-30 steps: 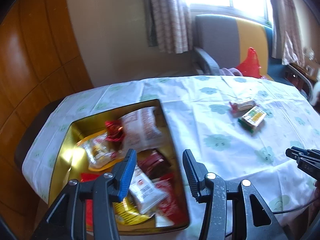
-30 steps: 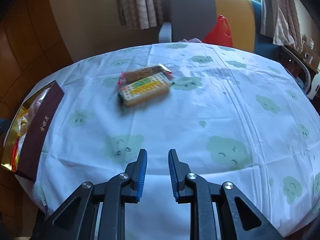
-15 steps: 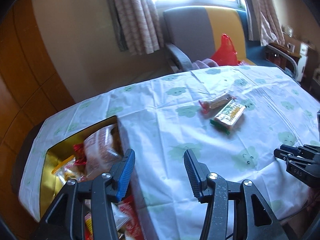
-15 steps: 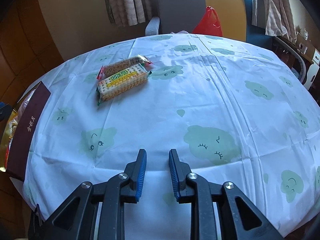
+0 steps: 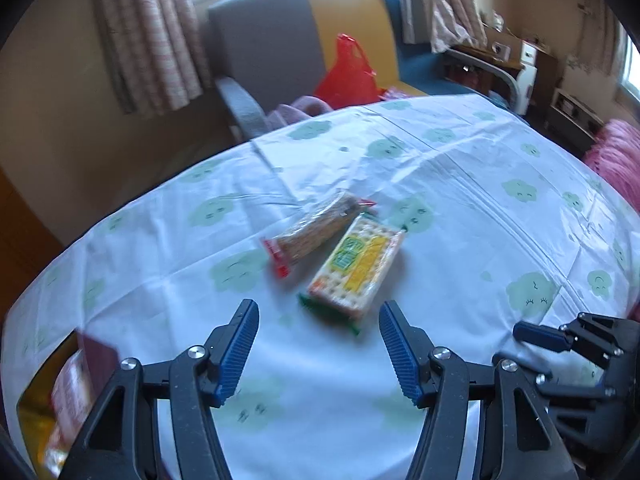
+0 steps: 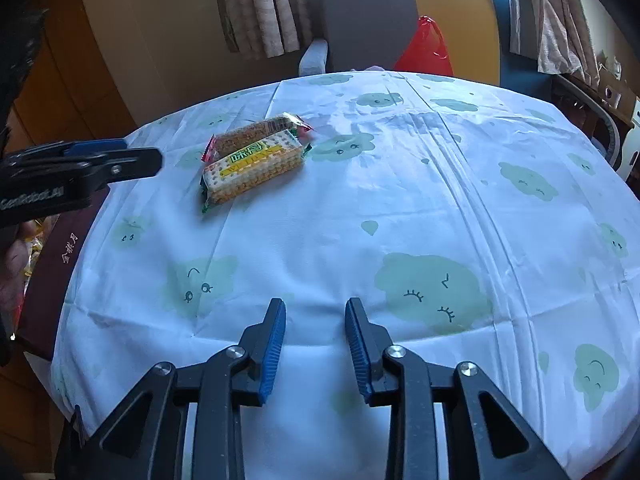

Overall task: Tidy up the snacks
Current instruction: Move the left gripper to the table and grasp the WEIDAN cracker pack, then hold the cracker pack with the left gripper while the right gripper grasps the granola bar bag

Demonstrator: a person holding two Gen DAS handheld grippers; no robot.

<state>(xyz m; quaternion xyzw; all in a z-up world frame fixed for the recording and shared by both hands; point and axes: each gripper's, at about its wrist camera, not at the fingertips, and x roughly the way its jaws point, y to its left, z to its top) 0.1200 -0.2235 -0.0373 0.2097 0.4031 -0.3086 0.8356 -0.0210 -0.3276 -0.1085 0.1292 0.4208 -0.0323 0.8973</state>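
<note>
Left gripper (image 5: 318,346): jaws opening, nothing between them, aimed at the cracker packet (image 5: 356,270), presumably for pickup. Right gripper (image 6: 316,342): jaws opening, empty, held apart over the tablecloth (image 6: 400,208).

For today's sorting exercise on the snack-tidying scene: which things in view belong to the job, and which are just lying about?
Belongs to the job:
- cracker pack
- brown snack bar
- snack box
- left tool, opening, nothing between its pads
- right tool, opening, also empty

Just lying about:
- red bag
- armchair
- curtains
- pink cloth
</note>
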